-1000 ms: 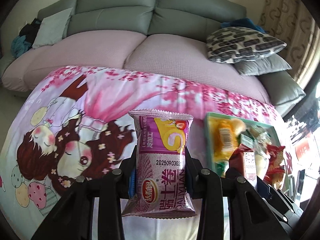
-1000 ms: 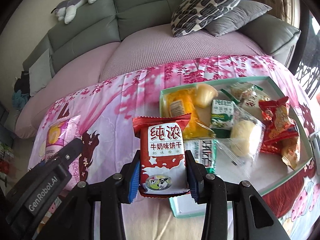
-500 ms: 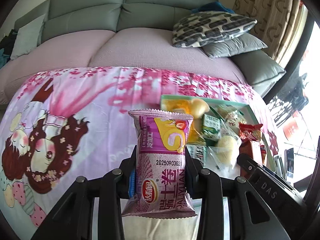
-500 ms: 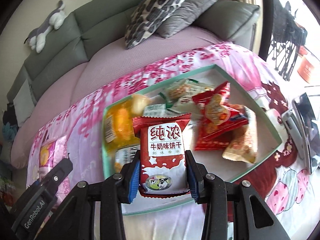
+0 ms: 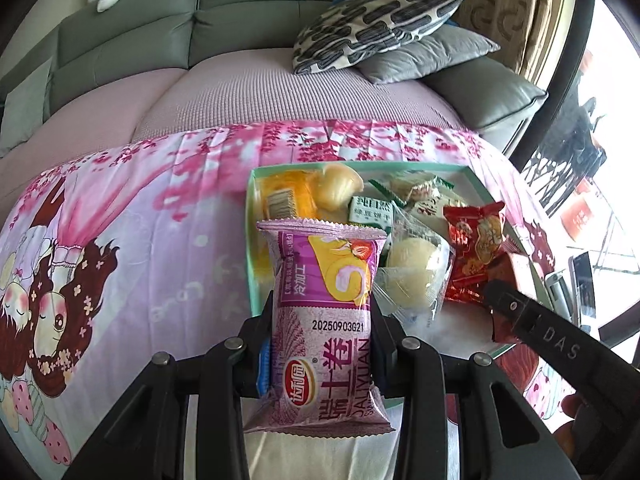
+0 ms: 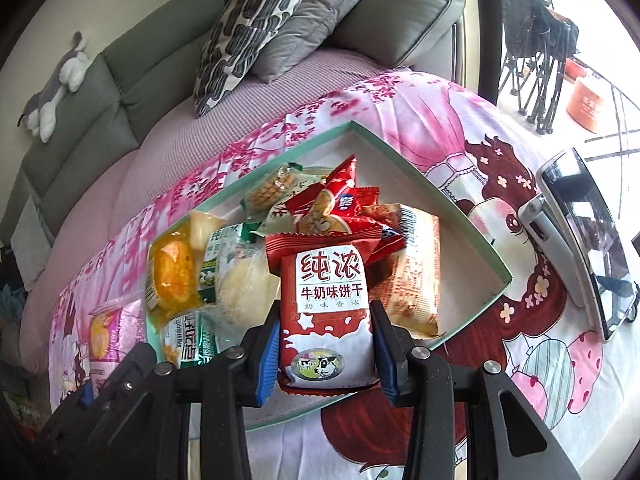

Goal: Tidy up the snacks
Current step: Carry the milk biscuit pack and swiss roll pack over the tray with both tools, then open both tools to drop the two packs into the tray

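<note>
Two packs, one per claw, both pinched mid-body. Your left claw is clamped on the purple pack, which stands upright just short of the tray's near-left corner. Your right claw is clamped on the red pack, over the tray's near side, above the pile.

Handling, judged from looks: both are light, air-puffed foil pillows w/ slick film. Soft inside, so squeeze no harder; biscuits would crack, roll cake would squash. Hold across the belly as you do now, not by the crimped ends, which would fold and slip.

Writing: purple pack reads "20250903G21", "DALIYUAN", 瑞士卷, 冷加工. Red pack reads 纯浓, 牛奶味饼干, w/ a cow picture at the bottom. "DAS" shows on the black arm at the right of the left view.

Beyond: tray, mint rim, on the pink cartoon cloth over the tabletop. In it lie a yellow cake pack, a clear-wrapped bun and several red packs. Right half of the tray is bare. Phone right of the tray. Far back: sofa, pillows.
</note>
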The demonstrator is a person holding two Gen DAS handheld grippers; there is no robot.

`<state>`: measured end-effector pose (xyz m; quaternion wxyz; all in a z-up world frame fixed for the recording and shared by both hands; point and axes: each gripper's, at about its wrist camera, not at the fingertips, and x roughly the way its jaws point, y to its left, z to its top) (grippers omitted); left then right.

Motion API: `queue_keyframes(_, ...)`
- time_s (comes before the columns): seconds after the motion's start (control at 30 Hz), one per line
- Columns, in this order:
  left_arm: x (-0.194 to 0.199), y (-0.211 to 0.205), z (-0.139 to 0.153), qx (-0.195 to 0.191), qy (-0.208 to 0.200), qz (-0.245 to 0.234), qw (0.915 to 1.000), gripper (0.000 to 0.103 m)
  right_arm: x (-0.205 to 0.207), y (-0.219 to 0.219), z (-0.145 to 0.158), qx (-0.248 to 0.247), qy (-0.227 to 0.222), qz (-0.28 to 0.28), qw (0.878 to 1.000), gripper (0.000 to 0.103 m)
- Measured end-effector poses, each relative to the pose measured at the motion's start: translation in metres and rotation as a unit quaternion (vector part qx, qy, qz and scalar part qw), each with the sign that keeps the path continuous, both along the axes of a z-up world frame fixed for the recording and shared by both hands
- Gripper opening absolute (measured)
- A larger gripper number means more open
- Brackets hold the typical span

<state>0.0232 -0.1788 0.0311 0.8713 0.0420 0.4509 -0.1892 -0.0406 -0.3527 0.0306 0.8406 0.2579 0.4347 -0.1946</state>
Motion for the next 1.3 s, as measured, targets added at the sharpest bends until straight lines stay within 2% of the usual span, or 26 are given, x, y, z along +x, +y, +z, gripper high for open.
queue_keyframes(0.73,0.008,-0.017,-0.015,0.002,0.000,-0.017,0.9998,0.040,0.008,-0.001,-0.008,-0.001,-0.008,0.005,1.000,0.043)
queue_keyframes(0.9,0.009,-0.015,-0.013,-0.002,-0.003,-0.018,0.9998,0.053,0.010,0.001,-0.008,0.002,-0.010,0.012,1.000,0.046)
queue_keyframes(1.03,0.008,-0.013,-0.010,-0.005,-0.001,-0.018,0.9998,0.054,0.012,0.003,-0.010,0.006,-0.005,0.017,1.000,0.046)
queue_keyframes(1.13,0.008,-0.010,-0.006,-0.001,-0.004,-0.009,1.0000,0.061,0.012,0.004,-0.010,0.005,-0.001,0.019,1.000,0.047)
queue_keyframes(1.2,0.009,-0.004,-0.003,0.000,-0.005,0.000,1.0000,0.070,0.012,0.003,-0.009,0.004,0.000,0.018,1.000,0.055)
queue_keyframes(1.27,0.012,0.002,-0.001,-0.003,-0.001,0.010,0.9999,0.074,0.010,0.000,-0.009,0.007,-0.001,0.012,1.000,0.067)
queue_keyframes(1.3,0.013,0.006,0.000,-0.005,0.000,0.016,0.9999,0.075,0.010,0.000,-0.009,0.008,-0.003,0.011,1.000,0.069)
